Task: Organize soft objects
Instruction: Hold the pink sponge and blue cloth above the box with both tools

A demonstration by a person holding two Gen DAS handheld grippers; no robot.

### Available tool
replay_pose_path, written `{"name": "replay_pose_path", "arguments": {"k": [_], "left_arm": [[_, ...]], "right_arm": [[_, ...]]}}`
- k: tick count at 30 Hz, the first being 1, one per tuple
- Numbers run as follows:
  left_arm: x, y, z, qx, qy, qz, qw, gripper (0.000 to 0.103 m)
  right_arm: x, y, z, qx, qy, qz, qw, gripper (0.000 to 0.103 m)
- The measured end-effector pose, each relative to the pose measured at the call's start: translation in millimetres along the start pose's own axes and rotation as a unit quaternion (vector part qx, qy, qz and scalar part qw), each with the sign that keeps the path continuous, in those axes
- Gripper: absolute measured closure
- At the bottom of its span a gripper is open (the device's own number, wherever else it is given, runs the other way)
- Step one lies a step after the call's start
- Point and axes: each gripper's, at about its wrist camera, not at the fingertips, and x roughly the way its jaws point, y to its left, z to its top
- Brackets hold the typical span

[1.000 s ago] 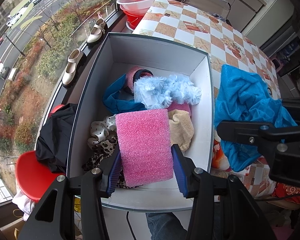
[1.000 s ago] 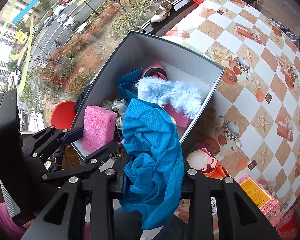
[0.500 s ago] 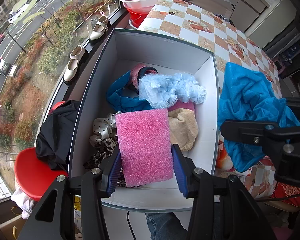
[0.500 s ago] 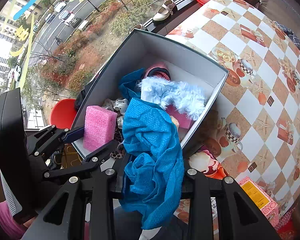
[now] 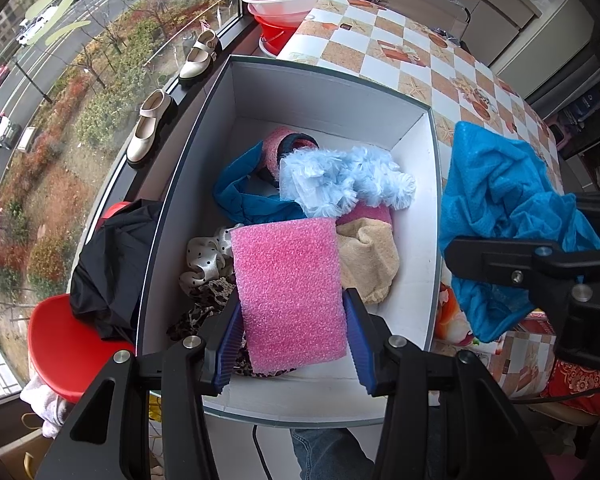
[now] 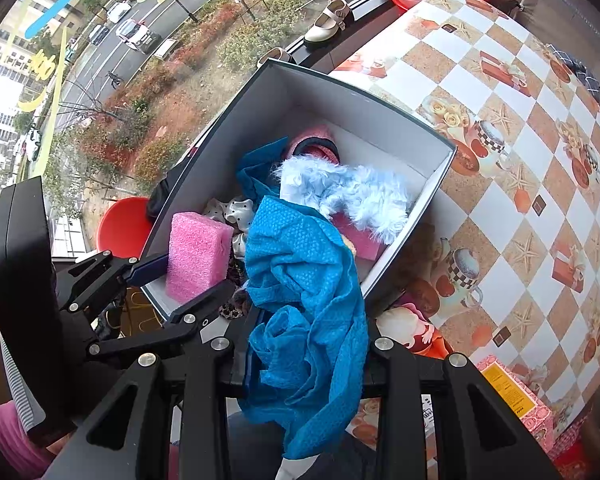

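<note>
A grey box with a white inside sits at the table's window edge. It holds a fluffy light-blue piece, a beige cloth, a blue cloth and a spotted white item. My left gripper is shut on a pink foam block, held above the box's near end. My right gripper is shut on a crumpled blue cloth that hangs over the box's right wall. In the right wrist view the pink foam block and left gripper show at left.
The checked tablecloth spreads to the right. Stacked red and white basins stand at the far end. Two cream shoes rest on the window sill. A red stool with black cloth stands left of the box. A printed packet lies near right.
</note>
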Motion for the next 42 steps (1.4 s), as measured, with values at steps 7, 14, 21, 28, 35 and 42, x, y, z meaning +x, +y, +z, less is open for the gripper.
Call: {"name": "replay_pose_path", "arguments": {"k": [7,14,21,28,35,42], "left_arm": [[0.3,0.3,0.4,0.000,0.000,-0.001,1.0000,0.051],[3.3,6.4,3.9,-0.007,0.005,-0.001,1.0000,0.051],[7.4,3.5,8.0,0.001,0.009,0.001,1.0000,0.051],[8.6,-0.2,11.4,0.002,0.008,-0.001,1.0000,0.051],[8.6,-0.2,11.4,0.002,0.009,-0.001,1.0000,0.051],[9.2,-0.7,12.9,0.001,0.009,-0.001,1.0000,0.051]], "right_arm": [[3.3,2.7,3.0,-0.004,0.005,-0.003,1.000,0.069],[10.0,4.4,8.1,-0.004,0.009,-0.006,1.000,0.069],[9.7,0.7,12.8,0.003,0.005,-0.005,1.000,0.069],[10.5,-2.1,15.8,0.003,0.007,-0.008,1.000,0.069],[12.4,-2.5,17.8,0.002,0.009,-0.009,1.000,0.069],[14.5,-2.1,20.4,0.000,0.011,-0.009,1.000,0.069]]}}
